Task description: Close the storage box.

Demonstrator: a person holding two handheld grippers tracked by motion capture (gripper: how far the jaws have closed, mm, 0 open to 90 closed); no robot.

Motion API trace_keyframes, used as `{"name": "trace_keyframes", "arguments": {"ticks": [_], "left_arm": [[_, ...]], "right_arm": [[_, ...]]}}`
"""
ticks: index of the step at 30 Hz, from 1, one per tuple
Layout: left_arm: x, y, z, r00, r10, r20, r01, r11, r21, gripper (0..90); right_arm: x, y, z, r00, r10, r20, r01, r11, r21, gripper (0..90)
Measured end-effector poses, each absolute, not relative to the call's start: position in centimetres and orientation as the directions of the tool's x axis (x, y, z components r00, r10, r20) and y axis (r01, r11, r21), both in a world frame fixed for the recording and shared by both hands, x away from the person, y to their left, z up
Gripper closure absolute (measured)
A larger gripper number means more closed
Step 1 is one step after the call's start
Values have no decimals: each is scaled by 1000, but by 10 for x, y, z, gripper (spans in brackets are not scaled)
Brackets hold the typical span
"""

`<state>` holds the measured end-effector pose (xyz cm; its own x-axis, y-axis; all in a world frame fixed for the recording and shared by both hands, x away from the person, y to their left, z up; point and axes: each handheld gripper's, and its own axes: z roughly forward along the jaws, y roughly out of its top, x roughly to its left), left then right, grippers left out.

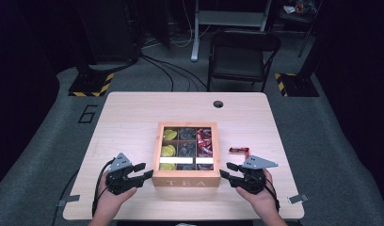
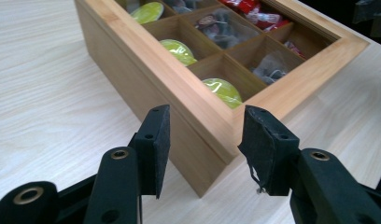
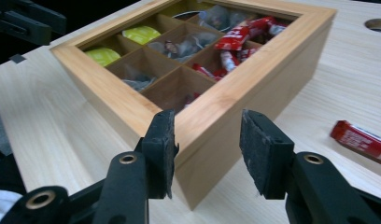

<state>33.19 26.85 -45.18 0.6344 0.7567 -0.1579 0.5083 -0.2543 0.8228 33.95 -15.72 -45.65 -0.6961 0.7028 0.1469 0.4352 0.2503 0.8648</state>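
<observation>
Bamboo tea box (image 1: 186, 181) sits between my left gripper (image 1: 142, 171) and right gripper (image 1: 228, 172), both spread at its front corners; its glazed lid looks closed, I think.

Matt pale wood tea box (image 1: 186, 180); matt wood-grain table (image 1: 129, 117).

A red packet (image 1: 239, 151) lies flat on the pale wooden desk (image 1: 129, 122), just beyond the right gripper (image 1: 226, 169) and slightly to its outer side. Farther ahead of that gripper, a round hole (image 1: 218, 104) sits near the desk's far edge. Past the desk stands a dark folding chair (image 1: 242, 54). Well beyond the left gripper (image 1: 144, 170), a "6" (image 1: 88, 114) marks the grey floor beside black cables (image 1: 166, 70).
</observation>
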Motion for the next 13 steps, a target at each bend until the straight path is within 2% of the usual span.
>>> {"name": "trace_keyframes", "arguments": {"ticks": [8, 13], "left_arm": [[338, 277, -455, 615, 774, -152, 518, -252, 818, 487], [336, 280, -453, 608, 780, -147, 513, -245, 823, 466]], "right_arm": [[346, -166, -460, -669, 734, 117, 437, 261, 860, 528], [347, -168, -460, -666, 734, 133, 439, 242, 865, 512]]}}
